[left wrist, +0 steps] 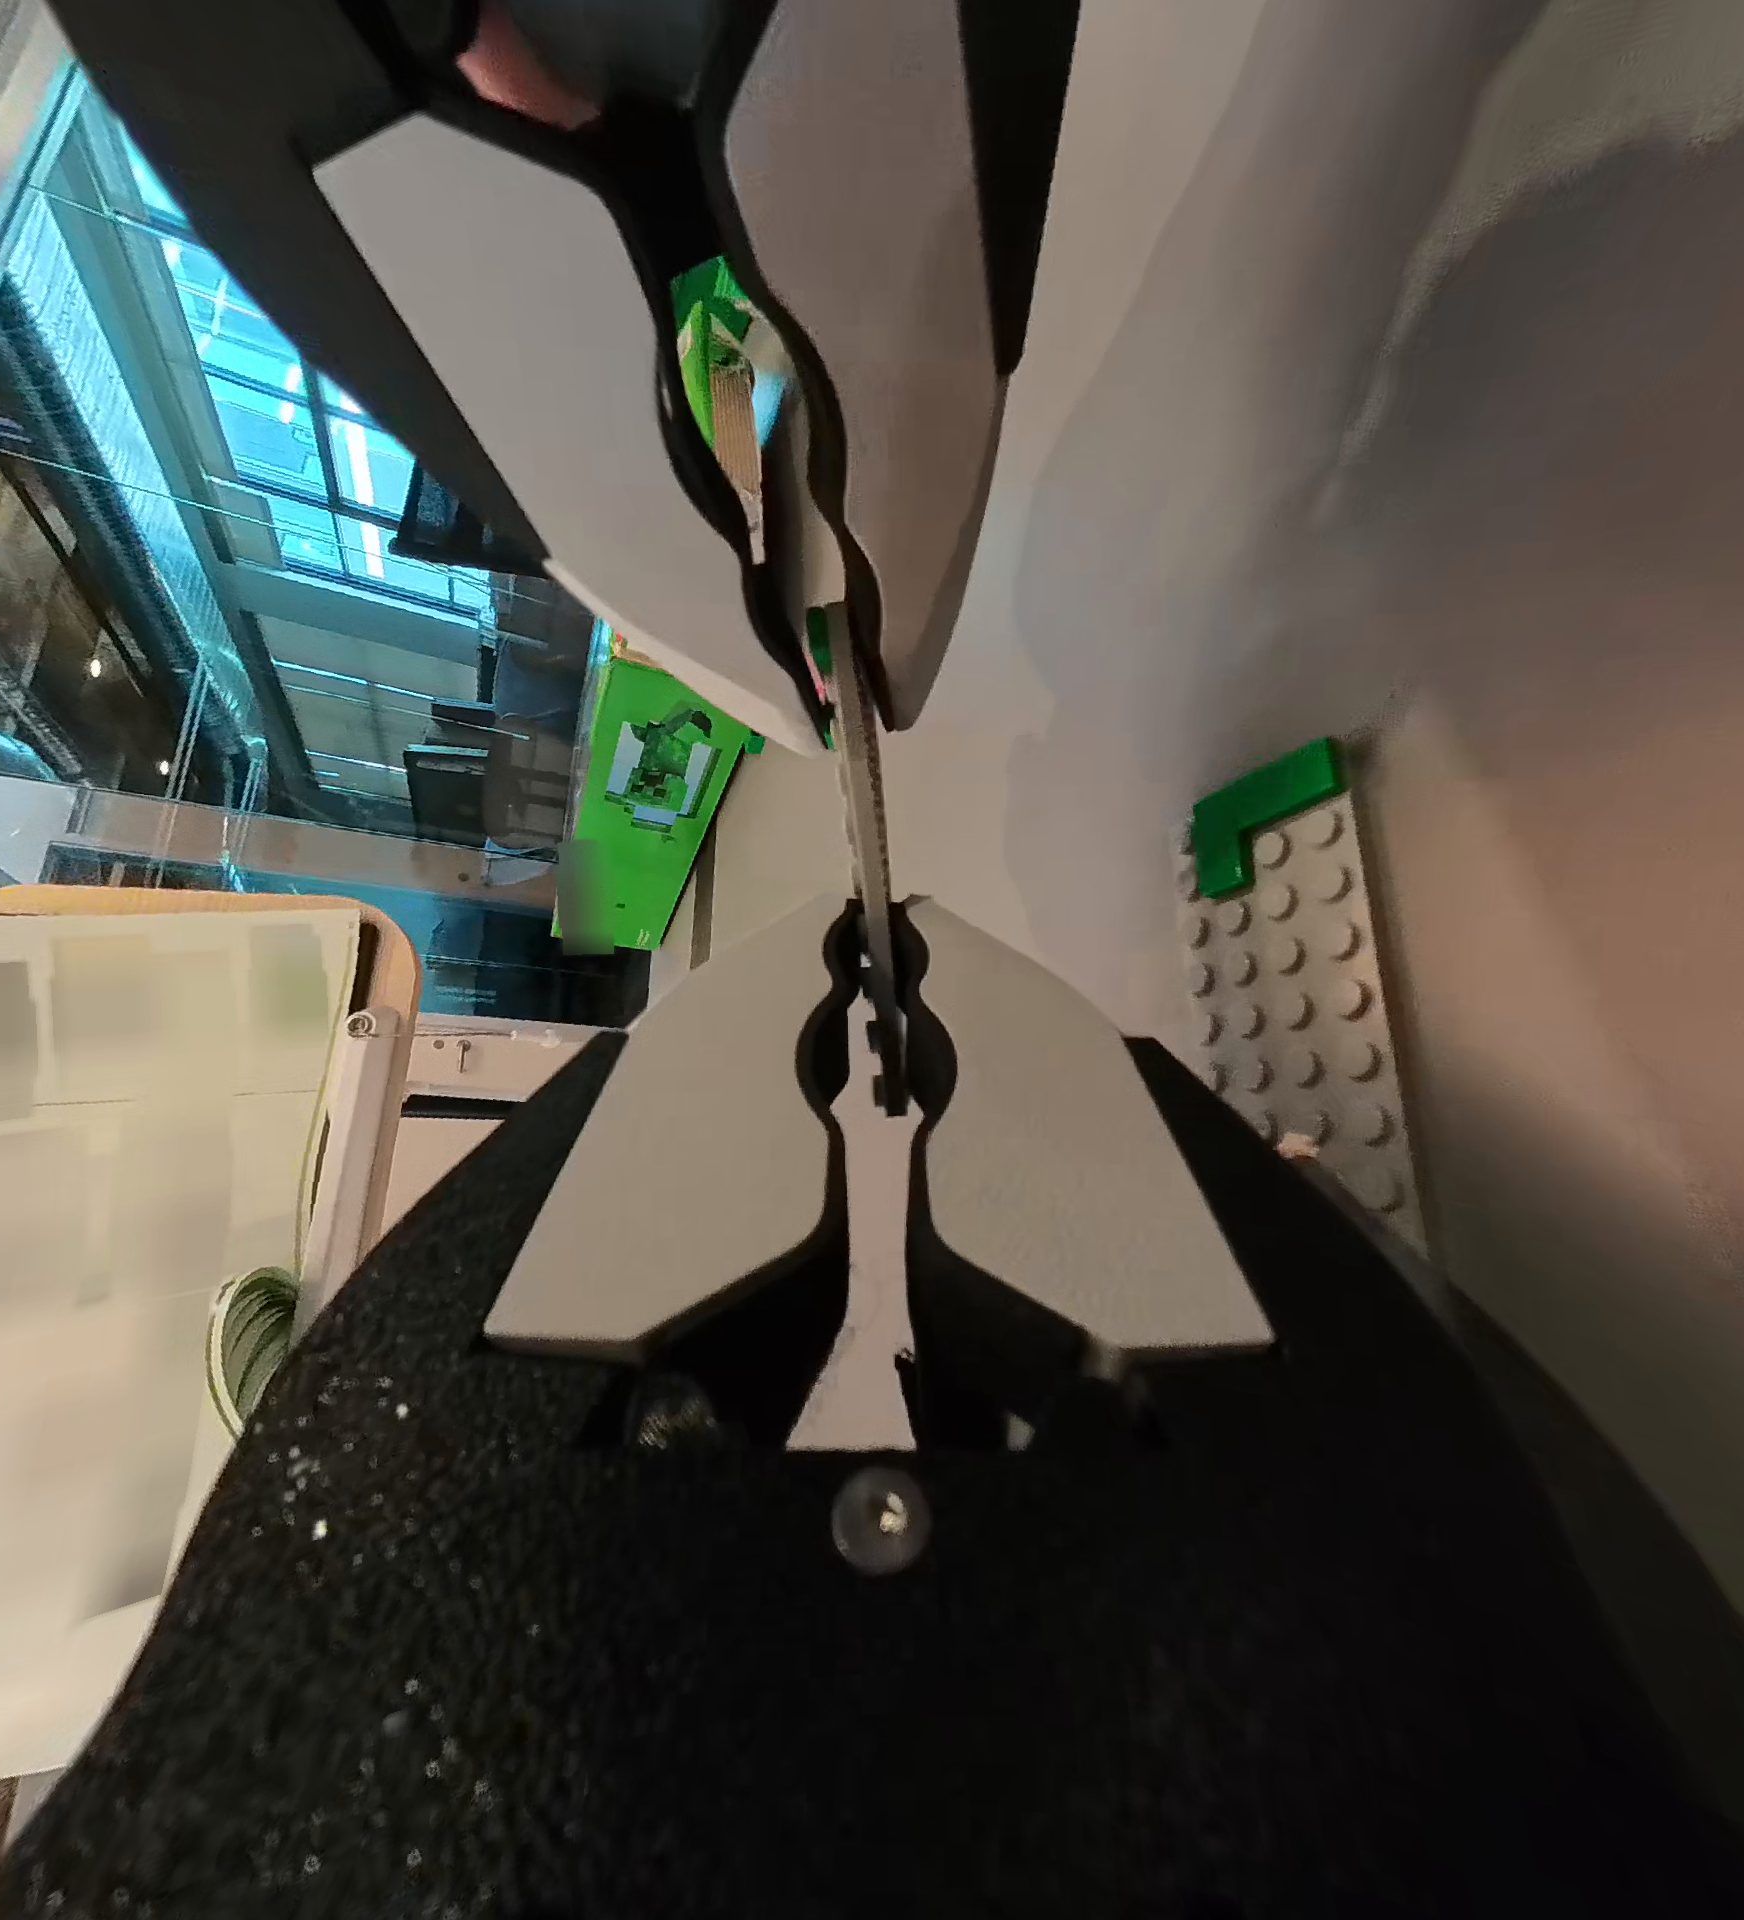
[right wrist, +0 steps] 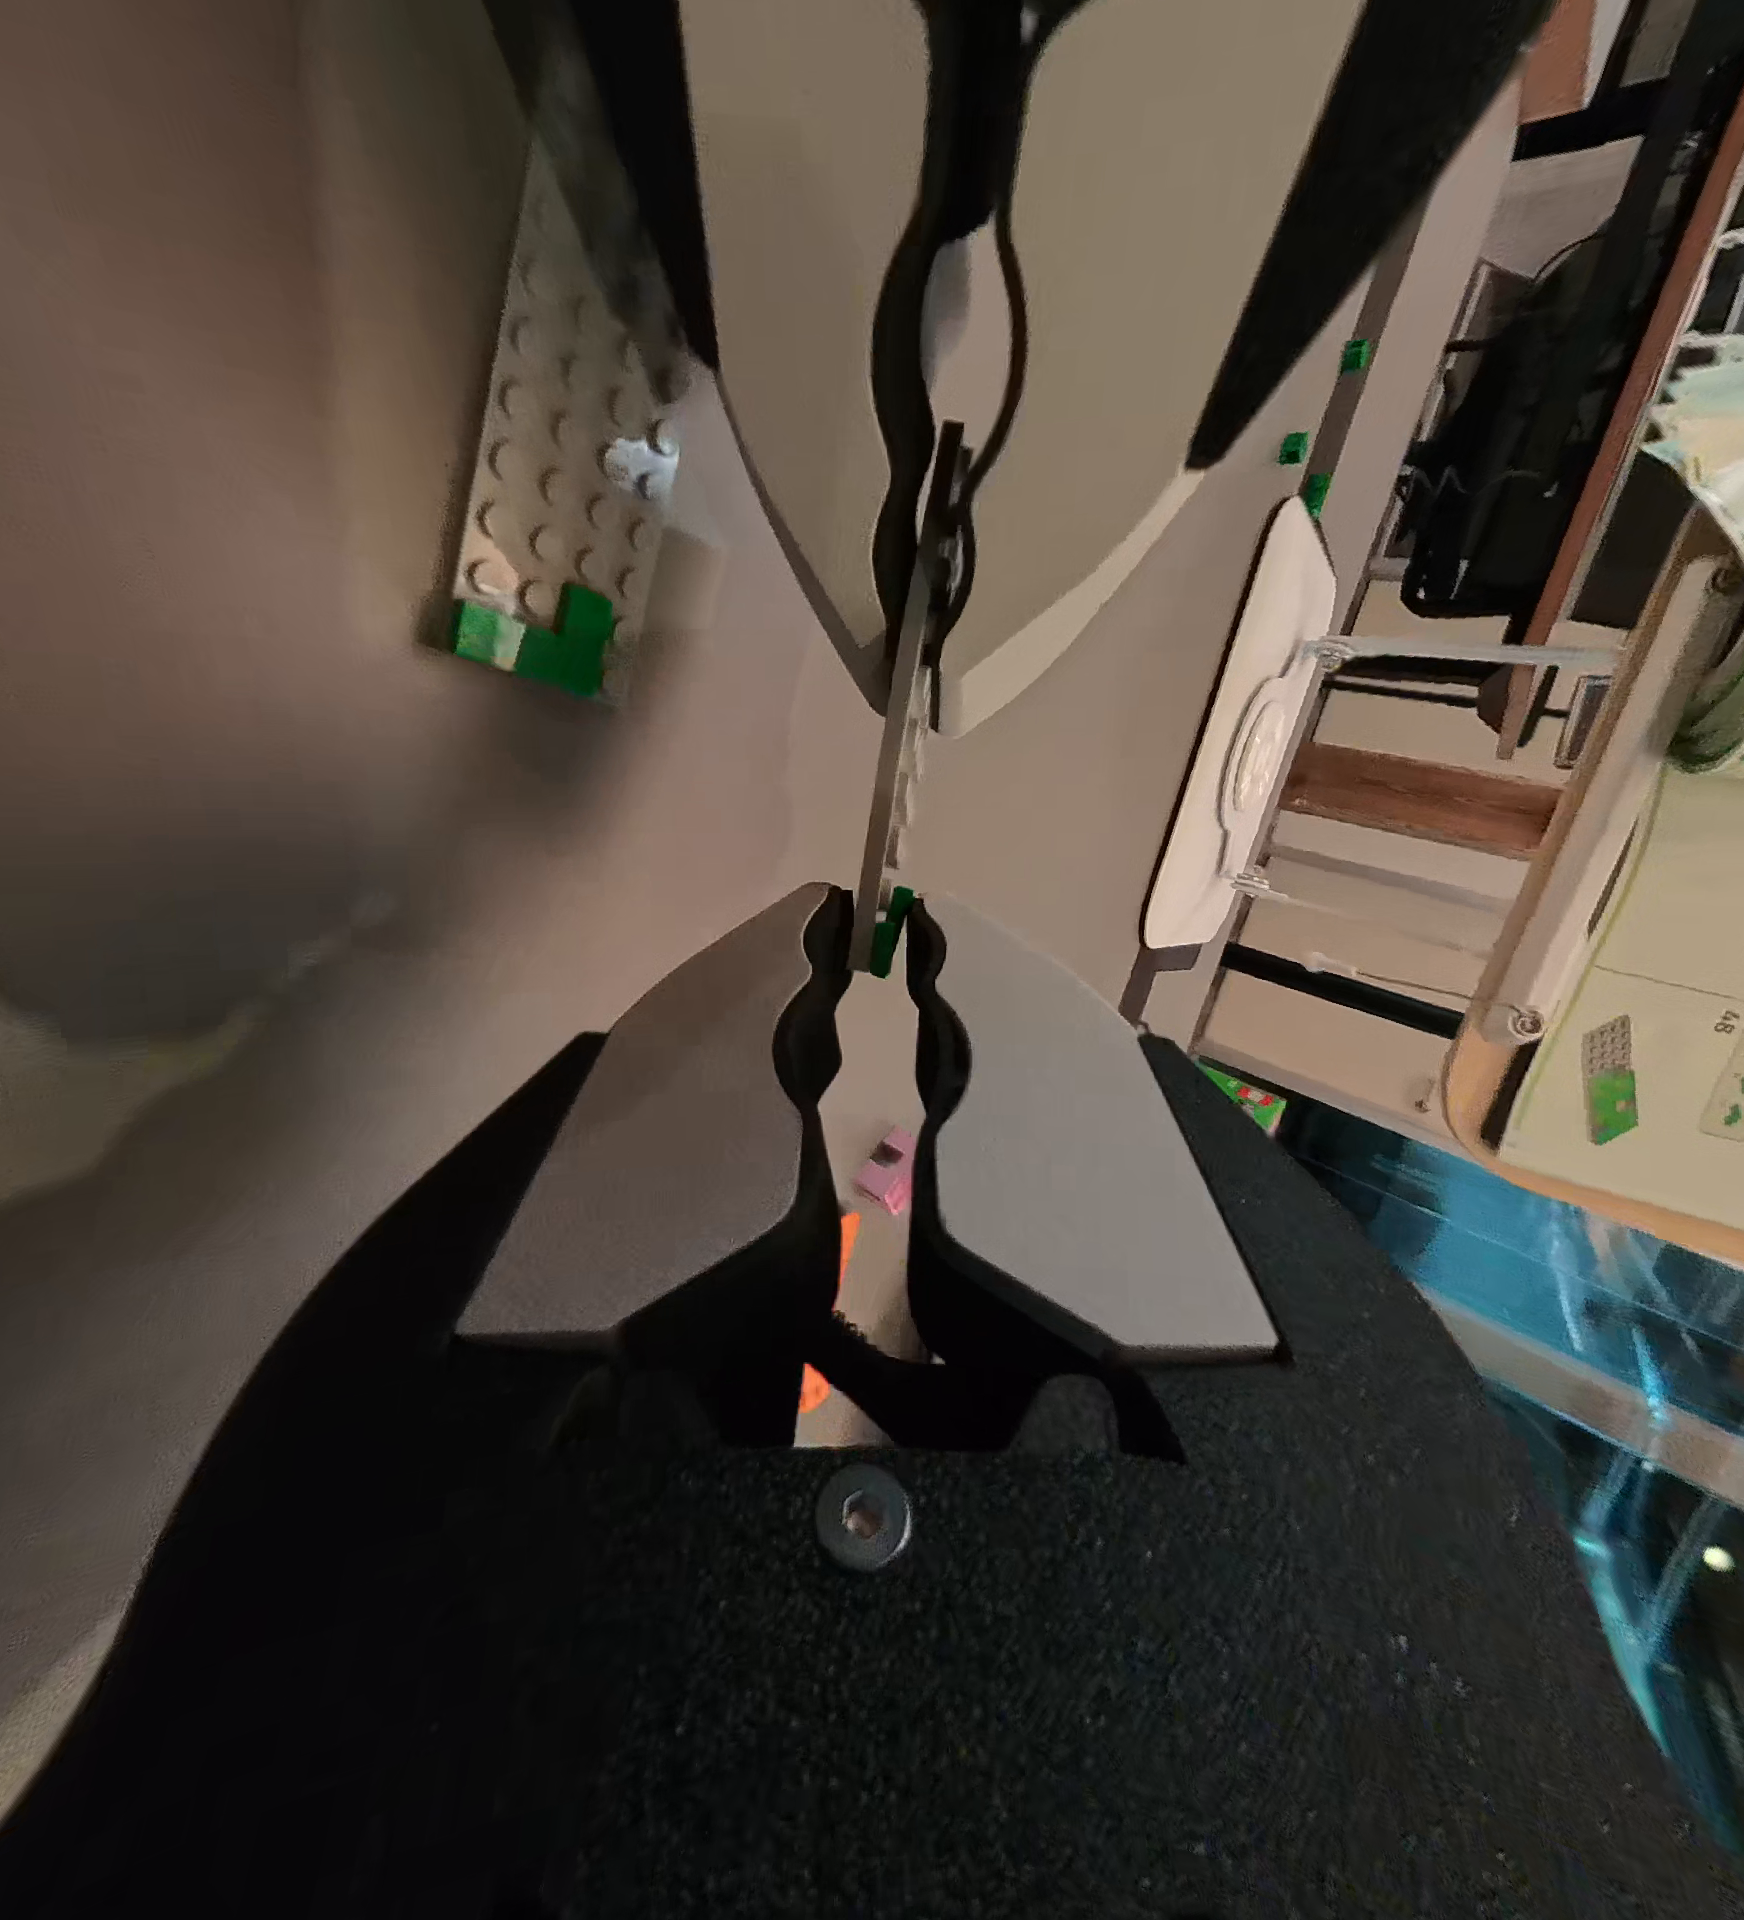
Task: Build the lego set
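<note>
Two handheld grippers with pale grey fingers on black bodies are seen tip to tip, and a thin grey studded Lego plate is held edge-on between them. In the left wrist view, the left gripper is closed on the near end of this plate, which runs away towards the right gripper, whose fingers are clamped on its far end. In the right wrist view, the right gripper is seen pinching the plate together with a small green Lego piece that sits against its studded face at the fingertips. The left gripper is seen beyond, closed on the other end.

A second, wider light grey studded Lego plate is seen lying flat on the white table, well to one side of the grippers. A green L-shaped Lego tile is fixed at one end of it. A pink Lego brick and an orange piece are glimpsed on the table between the right gripper's fingers. A bright green cardboard box is seen standing at the far edge of the table, and an open instruction booklet is propped on a stand nearby.
</note>
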A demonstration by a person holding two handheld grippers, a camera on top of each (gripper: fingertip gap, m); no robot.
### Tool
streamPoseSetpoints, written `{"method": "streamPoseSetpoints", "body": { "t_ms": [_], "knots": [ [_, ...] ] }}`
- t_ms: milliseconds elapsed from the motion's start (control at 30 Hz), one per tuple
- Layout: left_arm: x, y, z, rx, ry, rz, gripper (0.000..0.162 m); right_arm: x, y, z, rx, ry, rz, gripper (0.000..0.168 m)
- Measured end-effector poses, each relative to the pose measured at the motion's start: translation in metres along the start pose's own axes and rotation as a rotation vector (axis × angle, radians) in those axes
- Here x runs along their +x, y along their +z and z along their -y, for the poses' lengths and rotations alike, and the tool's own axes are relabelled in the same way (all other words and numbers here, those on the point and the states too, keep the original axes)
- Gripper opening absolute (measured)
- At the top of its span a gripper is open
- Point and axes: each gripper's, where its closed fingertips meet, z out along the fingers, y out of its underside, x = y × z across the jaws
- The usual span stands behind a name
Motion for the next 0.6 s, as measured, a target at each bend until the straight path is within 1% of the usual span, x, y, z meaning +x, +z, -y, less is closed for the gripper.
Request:
{"method": "streamPoseSetpoints", "body": {
  "t_ms": [200, 367, 467, 600],
  "knots": [
    [0.008, 0.001, 0.003, -0.012, 0.076, -0.024, 0.006, -0.006, 0.0, -0.002, -0.026, -0.138, 0.044, 0.009],
    [0.012, 0.002, 0.004, -0.003, 0.07, -0.046, 0.006, -0.01, 0.0, -0.002, -0.02, -0.209, 0.07, 0.009],
    [0.007, 0.002, 0.002, -0.003, 0.052, -0.022, 0.007, -0.005, 0.001, -0.002, -0.005, -0.133, 0.042, 0.009],
    [-0.003, 0.005, -0.001, -0.008, 0.032, 0.052, 0.008, 0.008, 0.003, -0.005, 0.044, 0.091, -0.051, 0.008]
  ]
}}
